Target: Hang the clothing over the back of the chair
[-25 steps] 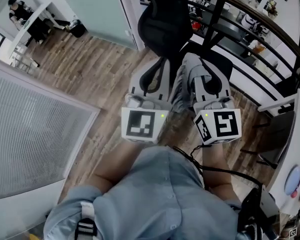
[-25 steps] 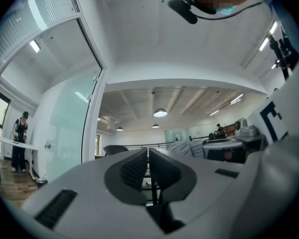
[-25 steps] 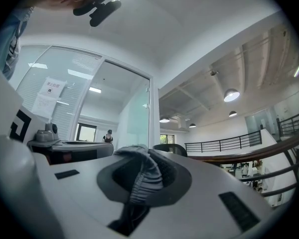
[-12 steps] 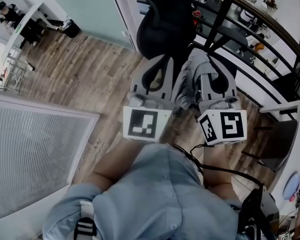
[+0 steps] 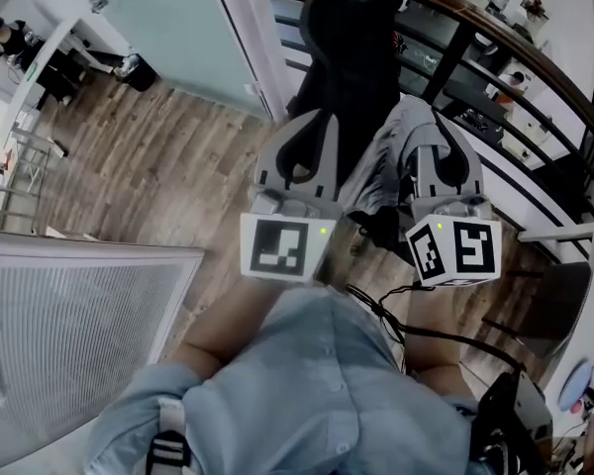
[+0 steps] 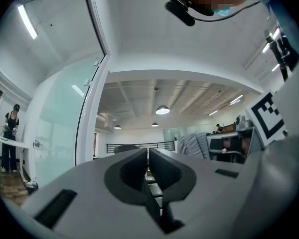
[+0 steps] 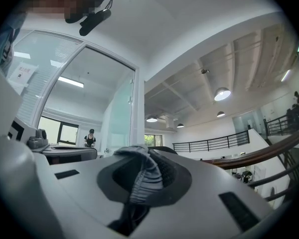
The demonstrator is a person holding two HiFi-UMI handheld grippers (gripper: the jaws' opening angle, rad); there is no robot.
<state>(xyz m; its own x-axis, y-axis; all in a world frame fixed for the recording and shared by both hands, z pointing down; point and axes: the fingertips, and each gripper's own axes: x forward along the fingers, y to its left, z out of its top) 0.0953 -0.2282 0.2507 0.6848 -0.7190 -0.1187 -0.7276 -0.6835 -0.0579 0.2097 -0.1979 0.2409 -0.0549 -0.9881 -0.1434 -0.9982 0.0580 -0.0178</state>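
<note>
Black chair point(image 5: 351, 38) ahead, railing point(image 5: 453, 59) behind it — grey clothing point(image 5: 376, 166) pinched in right tool point(image 7: 148, 154)

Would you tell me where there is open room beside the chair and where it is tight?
Open: the wood floor left of the chair, bordered by the glass partition and the white slatted panel. Crowded: right of the chair, where the railing runs close and the grey garment hangs from the right tool.
</note>
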